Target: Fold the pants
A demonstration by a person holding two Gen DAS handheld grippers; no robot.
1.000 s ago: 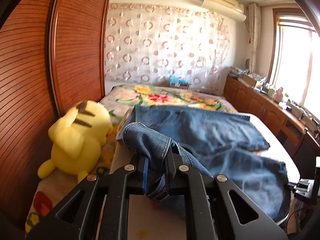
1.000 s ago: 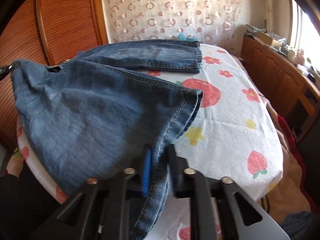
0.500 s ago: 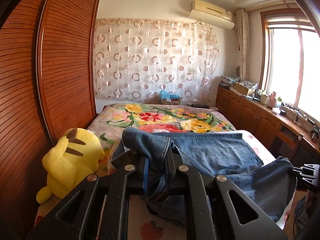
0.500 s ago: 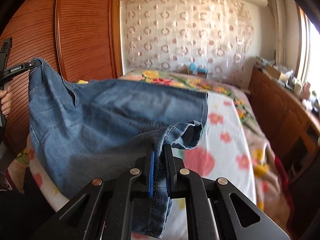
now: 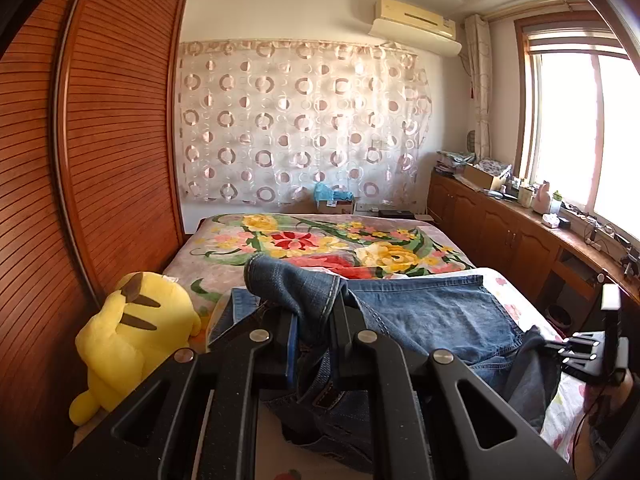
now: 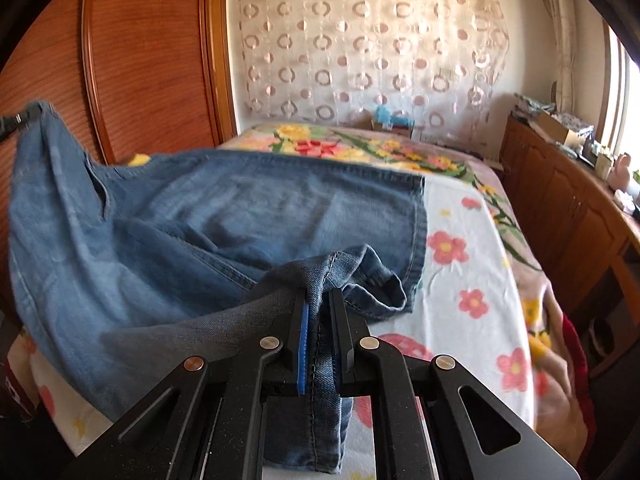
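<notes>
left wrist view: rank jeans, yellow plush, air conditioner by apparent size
1. jeans, largest
2. yellow plush
3. air conditioner, smallest, but it is farthest from the camera, so this holds for the picture only.

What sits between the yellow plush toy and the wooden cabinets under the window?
In the left wrist view, the bed, with the jeans lying across it.

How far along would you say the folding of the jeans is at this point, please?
Done: part of the jeans already lies flat on the bed. In hand: the left hand-held gripper and the right hand-held gripper are each shut on a denim edge, holding the near half raised above the flat part. Left: lay that half down, release, and make any further folds.
</notes>
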